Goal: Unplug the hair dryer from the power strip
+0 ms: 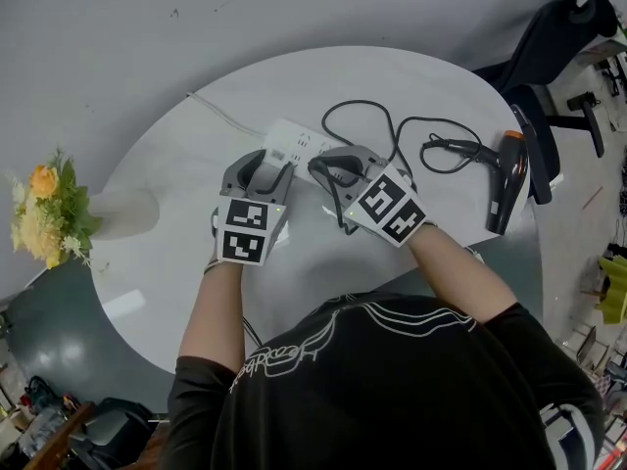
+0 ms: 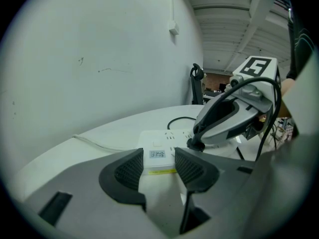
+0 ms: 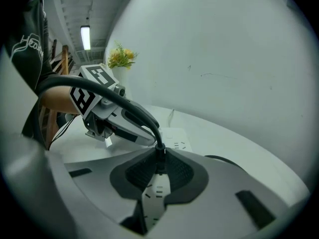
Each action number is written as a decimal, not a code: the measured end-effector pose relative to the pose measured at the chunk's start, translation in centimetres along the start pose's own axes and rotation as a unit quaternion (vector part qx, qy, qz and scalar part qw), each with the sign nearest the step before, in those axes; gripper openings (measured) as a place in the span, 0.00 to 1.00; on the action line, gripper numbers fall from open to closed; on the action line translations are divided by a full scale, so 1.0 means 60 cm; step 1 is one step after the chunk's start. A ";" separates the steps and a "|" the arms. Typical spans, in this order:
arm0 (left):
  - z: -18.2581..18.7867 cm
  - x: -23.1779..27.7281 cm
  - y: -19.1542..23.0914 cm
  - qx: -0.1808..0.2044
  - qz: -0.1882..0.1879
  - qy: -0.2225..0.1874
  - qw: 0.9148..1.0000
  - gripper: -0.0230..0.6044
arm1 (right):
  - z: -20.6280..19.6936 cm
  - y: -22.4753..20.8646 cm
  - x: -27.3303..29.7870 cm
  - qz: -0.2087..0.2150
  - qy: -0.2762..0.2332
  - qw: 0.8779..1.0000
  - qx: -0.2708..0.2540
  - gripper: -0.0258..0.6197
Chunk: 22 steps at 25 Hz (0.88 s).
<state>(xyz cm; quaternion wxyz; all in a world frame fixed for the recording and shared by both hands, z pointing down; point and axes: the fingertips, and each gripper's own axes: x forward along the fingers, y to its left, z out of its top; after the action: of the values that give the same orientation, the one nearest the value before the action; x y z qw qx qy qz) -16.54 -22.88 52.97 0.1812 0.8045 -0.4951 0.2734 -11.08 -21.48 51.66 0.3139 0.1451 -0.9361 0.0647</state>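
Note:
The white power strip (image 1: 294, 140) lies near the middle of the round white table (image 1: 167, 184). My left gripper (image 1: 277, 164) is shut on the strip's near end; in the left gripper view its pads (image 2: 130, 171) press the sides of the power strip (image 2: 157, 151). The right gripper (image 1: 328, 169) is shut on the black plug (image 3: 159, 153), which sits at the strip's top face (image 2: 195, 143). From there the black cord (image 1: 392, 130) loops right to the black hair dryer (image 1: 506, 179), lying near the table's right edge.
The strip's white lead (image 1: 220, 114) runs off the far left of the table. A vase of yellow flowers (image 1: 49, 213) stands beyond the left edge. A dark chair (image 1: 549, 57) is at the far right, close behind the hair dryer.

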 end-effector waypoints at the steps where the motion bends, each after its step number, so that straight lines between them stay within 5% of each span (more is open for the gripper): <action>1: 0.000 0.000 0.000 0.001 -0.001 0.001 1.000 0.35 | 0.000 0.000 0.001 0.000 0.003 1.000 -0.005 0.09; 12: -0.001 0.004 0.001 -0.002 0.004 0.026 1.000 0.35 | 0.000 0.000 0.000 -0.012 0.006 1.000 -0.008 0.09; 19: -0.001 0.005 0.002 -0.007 0.008 0.039 0.999 0.35 | 0.001 0.007 0.001 -0.024 0.013 0.998 -0.056 0.09; 22: -0.001 0.005 0.002 -0.005 0.006 0.036 0.999 0.34 | 0.000 0.005 0.000 -0.015 0.012 0.999 -0.030 0.09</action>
<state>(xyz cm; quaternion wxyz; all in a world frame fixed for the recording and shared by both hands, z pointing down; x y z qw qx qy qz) -16.54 -23.10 53.20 0.2011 0.7901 -0.4948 0.3009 -11.16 -21.19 51.65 0.3298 0.1491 -0.9316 0.0340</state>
